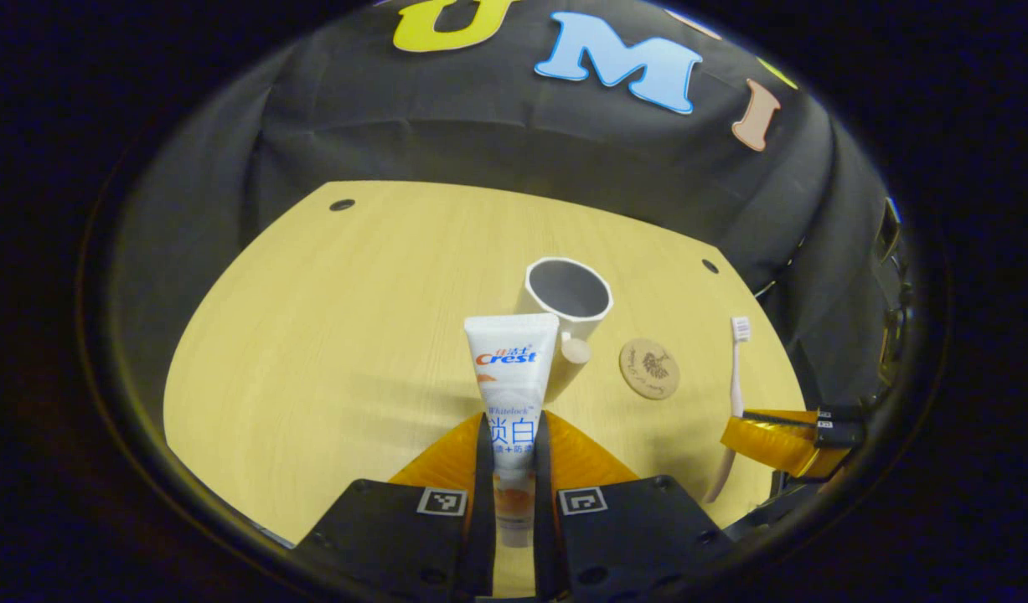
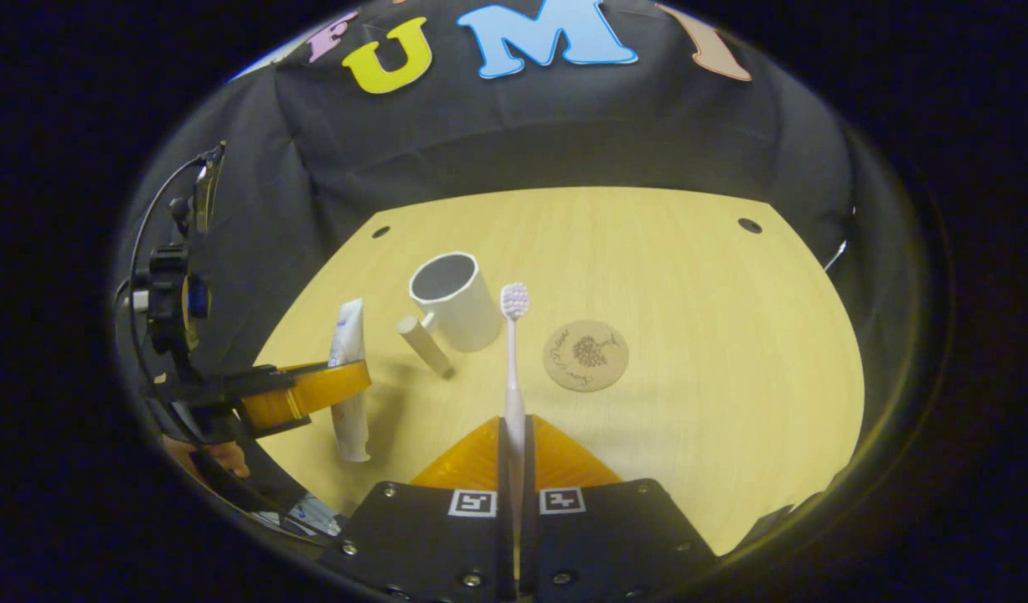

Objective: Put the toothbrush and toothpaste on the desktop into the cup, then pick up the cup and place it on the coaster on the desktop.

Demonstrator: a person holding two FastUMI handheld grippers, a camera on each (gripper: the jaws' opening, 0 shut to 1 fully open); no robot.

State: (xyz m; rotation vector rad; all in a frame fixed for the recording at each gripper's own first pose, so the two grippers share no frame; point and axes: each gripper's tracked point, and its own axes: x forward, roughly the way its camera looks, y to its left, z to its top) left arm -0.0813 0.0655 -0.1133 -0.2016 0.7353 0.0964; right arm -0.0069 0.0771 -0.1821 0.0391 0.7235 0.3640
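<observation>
Black gripper (image 1: 512,469) bodies, square markers

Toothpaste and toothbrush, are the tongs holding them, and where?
Left tongs grip the toothpaste tube at its lower half; right tongs grip the toothbrush handle.

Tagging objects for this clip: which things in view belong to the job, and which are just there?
Job:
toothpaste, held in left gripper
toothbrush, held in right gripper
cup, nothing visible inside
coaster, bare

Just there:
table
black cloth wall
cabling at the booth edge
</observation>
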